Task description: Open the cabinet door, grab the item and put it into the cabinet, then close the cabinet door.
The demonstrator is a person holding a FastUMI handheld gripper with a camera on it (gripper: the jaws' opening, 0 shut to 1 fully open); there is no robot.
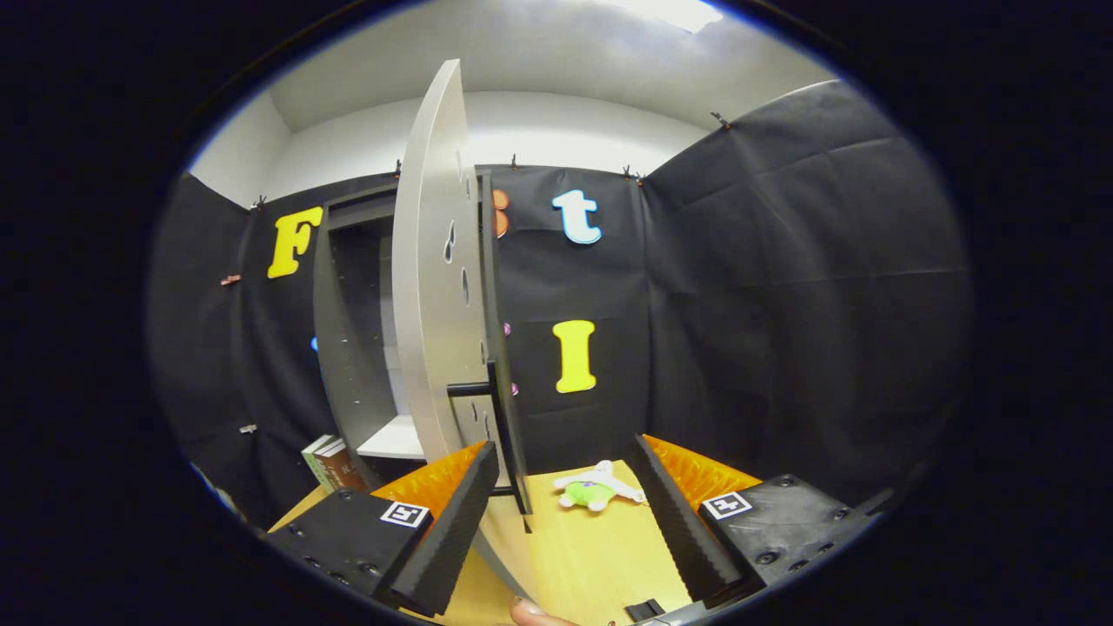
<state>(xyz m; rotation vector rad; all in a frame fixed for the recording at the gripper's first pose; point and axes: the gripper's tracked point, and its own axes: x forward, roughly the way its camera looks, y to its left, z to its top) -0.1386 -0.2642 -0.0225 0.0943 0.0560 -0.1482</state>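
A grey cabinet (348,330) stands on the wooden table, its door (435,287) swung wide open toward me, edge-on. A dark bar handle (504,417) runs down the door's outer face, just ahead of my left finger. My gripper (565,500) is open, with nothing between its fingers; the door's lower edge passes close by the left finger (452,530). A small white and green plush toy (596,489) lies on the table beyond the fingers, between them. Inside the cabinet a pale shelf (393,439) shows.
A couple of books (330,465) lean against the cabinet's left side on the table (583,556). Black cloth walls close the booth behind and to the right. A fingertip (530,613) shows at the near edge below the fingers.
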